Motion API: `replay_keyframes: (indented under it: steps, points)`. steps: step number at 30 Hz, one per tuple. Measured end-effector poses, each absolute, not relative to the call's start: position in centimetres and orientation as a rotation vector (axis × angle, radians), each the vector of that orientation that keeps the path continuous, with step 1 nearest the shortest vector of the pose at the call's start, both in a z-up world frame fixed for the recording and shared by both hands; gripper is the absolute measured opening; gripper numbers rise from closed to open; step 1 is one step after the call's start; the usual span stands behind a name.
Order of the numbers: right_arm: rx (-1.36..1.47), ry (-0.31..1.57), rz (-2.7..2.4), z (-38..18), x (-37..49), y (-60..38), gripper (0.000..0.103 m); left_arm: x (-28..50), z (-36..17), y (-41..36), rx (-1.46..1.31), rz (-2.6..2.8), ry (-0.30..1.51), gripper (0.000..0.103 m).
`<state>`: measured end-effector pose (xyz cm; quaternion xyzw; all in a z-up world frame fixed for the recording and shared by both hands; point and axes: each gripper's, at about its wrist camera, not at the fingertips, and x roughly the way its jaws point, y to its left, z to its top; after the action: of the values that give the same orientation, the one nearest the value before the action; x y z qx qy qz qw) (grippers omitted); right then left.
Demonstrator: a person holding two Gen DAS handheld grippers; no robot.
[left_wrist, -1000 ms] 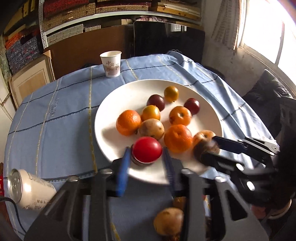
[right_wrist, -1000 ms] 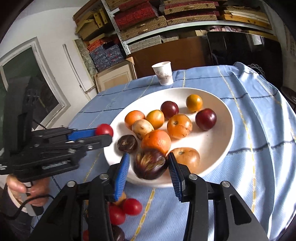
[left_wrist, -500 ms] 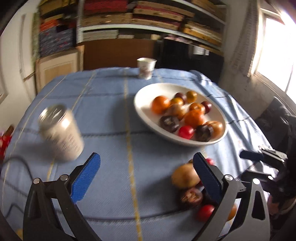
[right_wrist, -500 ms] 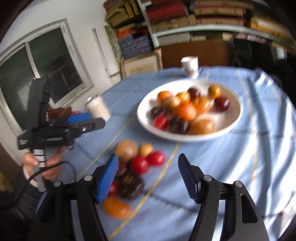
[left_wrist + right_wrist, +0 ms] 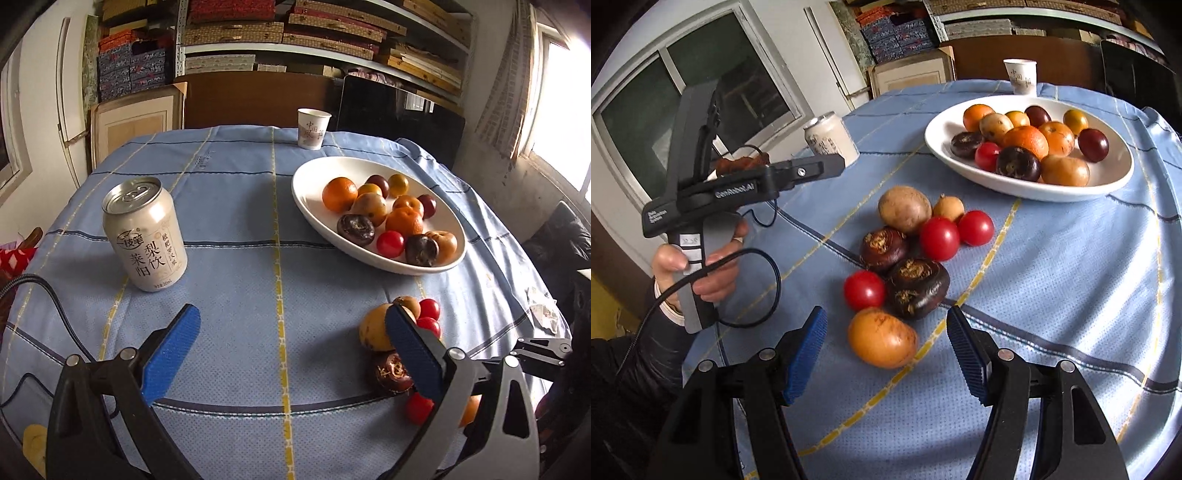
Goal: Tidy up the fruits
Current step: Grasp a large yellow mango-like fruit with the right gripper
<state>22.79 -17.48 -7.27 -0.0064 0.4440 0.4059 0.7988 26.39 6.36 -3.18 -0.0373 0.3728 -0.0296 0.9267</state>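
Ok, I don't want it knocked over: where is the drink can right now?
The drink can stands upright on the blue tablecloth, at the left of the left wrist view, well apart from the white plate and beyond the left claw.

— What's on the table (image 5: 229, 229)?
— A white plate (image 5: 306, 199) of fruit toward the far edge, a paper cup (image 5: 313, 128) behind it, a can (image 5: 144, 233), and loose fruit (image 5: 905, 258) near the front edge.

Can (image 5: 144, 236) – "梨饮", "莱阳", left tool (image 5: 746, 186) body – "GenRobot.AI"
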Motion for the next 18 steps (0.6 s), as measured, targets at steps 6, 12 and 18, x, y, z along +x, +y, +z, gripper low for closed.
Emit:
replay_keyframes:
  steps: [6,12,18]
  points:
    - [-0.049,0.989,0.868,-8.2,22.8,-16.8,0.060,26.0,-3.1,5.9,-0.063,-0.063,0.759,0.098]
    - [-0.064,0.990,0.855,-8.4,22.8,-16.8,0.053,25.8,-3.2,6.0,-0.063,-0.063,0.763,0.098]
    - [-0.069,0.992,0.873,-8.5,22.6,-16.6,0.044,25.7,-3.3,6.0,-0.064,-0.061,0.764,0.098]
